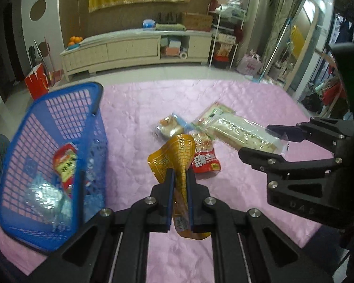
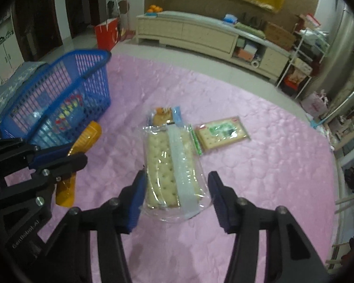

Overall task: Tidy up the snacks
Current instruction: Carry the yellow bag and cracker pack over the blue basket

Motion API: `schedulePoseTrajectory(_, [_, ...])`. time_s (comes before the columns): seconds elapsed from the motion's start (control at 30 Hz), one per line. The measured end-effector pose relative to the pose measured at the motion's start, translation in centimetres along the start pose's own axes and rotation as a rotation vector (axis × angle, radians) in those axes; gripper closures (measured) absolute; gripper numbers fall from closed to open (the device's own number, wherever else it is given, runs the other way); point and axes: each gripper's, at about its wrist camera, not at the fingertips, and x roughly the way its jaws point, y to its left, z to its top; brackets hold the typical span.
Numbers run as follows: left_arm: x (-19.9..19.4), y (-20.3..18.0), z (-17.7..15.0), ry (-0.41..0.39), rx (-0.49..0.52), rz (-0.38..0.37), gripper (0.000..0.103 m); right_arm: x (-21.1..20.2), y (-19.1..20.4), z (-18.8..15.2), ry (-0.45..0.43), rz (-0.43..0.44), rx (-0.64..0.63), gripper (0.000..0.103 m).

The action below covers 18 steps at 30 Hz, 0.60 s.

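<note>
1. I've got the left gripper (image 1: 179, 176) clamped tight on a gold snack pouch (image 1: 177, 155), fingers squeezed nearly together on its crumpled middle, holding it above the pink quilted cover (image 1: 224, 99), just right of the blue basket (image 1: 59, 108).
2. My right gripper (image 2: 175, 188) is spread wide, its fingers either side of the near end of a long clear cracker sleeve (image 2: 170, 165). The left finger looks to be touching the wrapper, the right one stands apart from it. I'd call that not gripped yet, though from the left wrist view I can't be certain.
3. Progress check: partway, I judge. The basket, at the near left of the cover, already holds a few things: a red-and-yellow packet (image 1: 66, 162), a silvery wrapped pack (image 1: 44, 198), and some clear wrapping I can't identify.
4. Still out on the cover, in the middle: a small bun in a clear wrapper (image 1: 168, 126) at the far side, a flat green-and-white cracker pack (image 2: 221, 131) off to the right, and a red packet (image 1: 204, 161) lying just beyond the gold pouch.
5. So the gold pouch is in hand and heading basketward by my reckoning, the cracker sleeve is lined up, and three pieces remain untouched.
</note>
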Motion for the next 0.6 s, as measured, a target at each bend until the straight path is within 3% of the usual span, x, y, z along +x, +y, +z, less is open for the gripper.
schedulePoseTrajectory(0.37, [-7.2,3.7,0.3,-0.079,0.005,-0.013,0.094,-7.9,4.2,1.0,-0.143,0.011,0.001,0.046])
schedulePoseTrajectory(0.6, [-9.9,7.7,0.7,-0.102,-0.002,0.007,0.094,-9.8,7.6,3.0,-0.193,0.045,-0.034,0.046])
